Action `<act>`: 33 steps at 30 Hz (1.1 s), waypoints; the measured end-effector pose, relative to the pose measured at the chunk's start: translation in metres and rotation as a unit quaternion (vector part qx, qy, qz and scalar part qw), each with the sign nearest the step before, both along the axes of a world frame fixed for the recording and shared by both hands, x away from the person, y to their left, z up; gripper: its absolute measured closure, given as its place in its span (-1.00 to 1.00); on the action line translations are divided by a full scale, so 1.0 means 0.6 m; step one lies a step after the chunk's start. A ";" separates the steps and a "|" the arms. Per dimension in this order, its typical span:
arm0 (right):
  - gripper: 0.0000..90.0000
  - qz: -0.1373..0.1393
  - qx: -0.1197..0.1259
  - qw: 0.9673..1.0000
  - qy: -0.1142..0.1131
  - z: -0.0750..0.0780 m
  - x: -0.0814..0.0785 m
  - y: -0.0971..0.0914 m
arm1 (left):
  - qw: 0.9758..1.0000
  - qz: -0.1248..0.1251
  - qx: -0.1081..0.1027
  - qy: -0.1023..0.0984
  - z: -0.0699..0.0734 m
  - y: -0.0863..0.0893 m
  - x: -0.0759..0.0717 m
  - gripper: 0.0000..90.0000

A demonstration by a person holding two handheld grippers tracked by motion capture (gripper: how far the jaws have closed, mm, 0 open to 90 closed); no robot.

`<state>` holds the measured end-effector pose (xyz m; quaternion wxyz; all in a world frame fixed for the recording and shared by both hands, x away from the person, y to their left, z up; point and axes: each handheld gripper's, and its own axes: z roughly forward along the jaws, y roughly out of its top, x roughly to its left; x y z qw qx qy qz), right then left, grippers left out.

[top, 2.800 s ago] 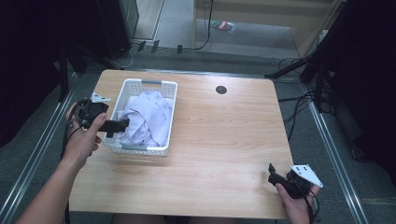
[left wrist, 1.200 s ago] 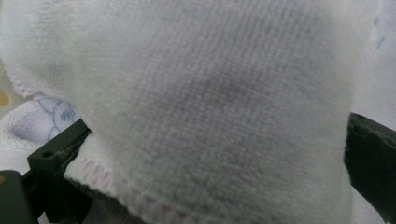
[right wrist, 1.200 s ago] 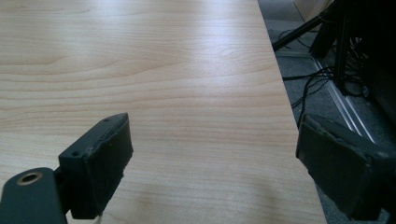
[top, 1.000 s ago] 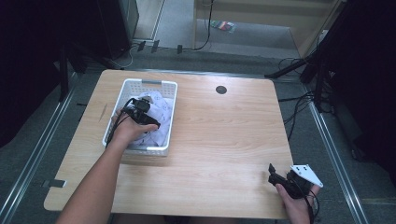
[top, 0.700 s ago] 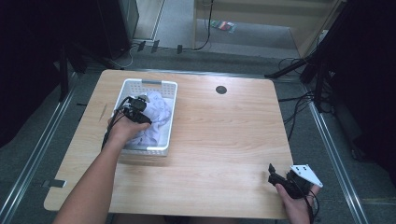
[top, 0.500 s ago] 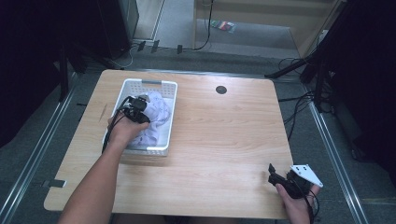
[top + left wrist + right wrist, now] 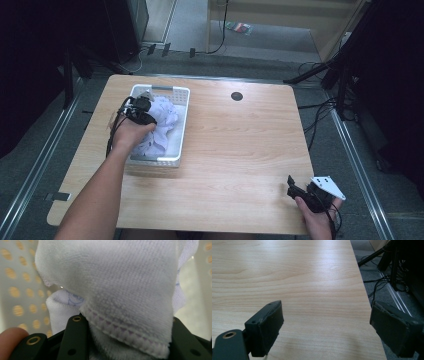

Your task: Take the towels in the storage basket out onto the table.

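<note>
White terry cloth (image 7: 120, 290) sits clamped between the jaws of my left hand-held gripper (image 7: 142, 111); the jaws have just been closing, and a stitched hem with a fold of fabric now fills the gap between them. The cloth belongs to a crumpled pile in the white perforated basket (image 7: 181, 125), which stands near the far left corner of the counter (image 7: 240, 150). The gripper hangs over the pile's left part, jaws pointing down into the basket, so the fabric lies directly below and around the jaws. No clear long axis to the cloth: it is bunched, not spread.

My right hand-held gripper (image 7: 299, 190) rests at the near right corner of the counter, jaws wide apart with bare wood between them, well apart from the basket.

Judgement: the left hand is the only one near the cloth; the next move is a straight lift clear of the basket rim. Risk: neighbouring folds drag up with it.
</note>
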<state>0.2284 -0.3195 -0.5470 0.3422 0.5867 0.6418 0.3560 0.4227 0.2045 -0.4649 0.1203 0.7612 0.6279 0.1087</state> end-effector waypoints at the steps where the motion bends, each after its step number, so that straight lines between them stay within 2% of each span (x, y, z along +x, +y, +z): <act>1: -0.74 0.000 0.000 1.000 0.000 0.000 0.000 0.000 | 1.000 -0.002 -0.002 -0.001 0.007 0.001 -0.001 0.33; 2: -0.74 0.000 0.000 1.000 0.000 0.000 0.000 0.000 | 1.000 -0.002 -0.002 -0.001 0.007 0.001 -0.001 0.33; 4: -0.74 0.000 -0.001 1.000 0.001 0.000 0.000 0.000 | 1.000 -0.003 -0.003 -0.011 0.030 0.003 -0.003 0.33; 5: -0.74 0.000 -0.001 1.000 0.001 0.000 0.000 0.000 | 1.000 -0.003 -0.003 -0.011 0.030 0.003 -0.003 0.33; 9: -0.74 -0.001 -0.001 1.000 0.001 0.000 0.000 0.000 | 1.000 -0.004 -0.004 -0.021 0.066 0.008 -0.006 0.32; 10: -0.74 -0.001 -0.001 1.000 0.001 0.000 0.000 0.000 | 1.000 -0.004 -0.004 -0.021 0.066 0.008 -0.006 0.32; 11: -0.74 -0.001 -0.001 1.000 0.001 0.000 0.000 0.000 | 1.000 -0.002 -0.004 -0.025 0.078 0.010 -0.007 0.32; 12: -0.74 -0.001 -0.001 1.000 0.001 0.000 0.000 0.000 | 1.000 -0.002 -0.004 -0.025 0.078 0.010 -0.007 0.32; 16: -0.74 -0.002 -0.001 1.000 0.003 0.000 0.000 0.001 | 0.999 -0.001 -0.006 -0.031 0.105 0.010 -0.009 0.32; 21: -0.75 -0.002 0.001 1.000 0.003 0.000 0.000 0.000 | 0.999 -0.001 -0.007 -0.036 0.123 0.008 -0.011 0.32; 25: -0.75 -0.007 0.010 1.000 -0.005 0.001 -0.001 -0.004 | 0.999 -0.005 -0.005 -0.037 0.138 0.002 -0.012 0.31; 33: -0.81 -0.008 0.007 1.000 -0.014 0.001 -0.003 -0.003 | 0.999 -0.010 -0.007 -0.044 0.160 -0.010 -0.013 0.31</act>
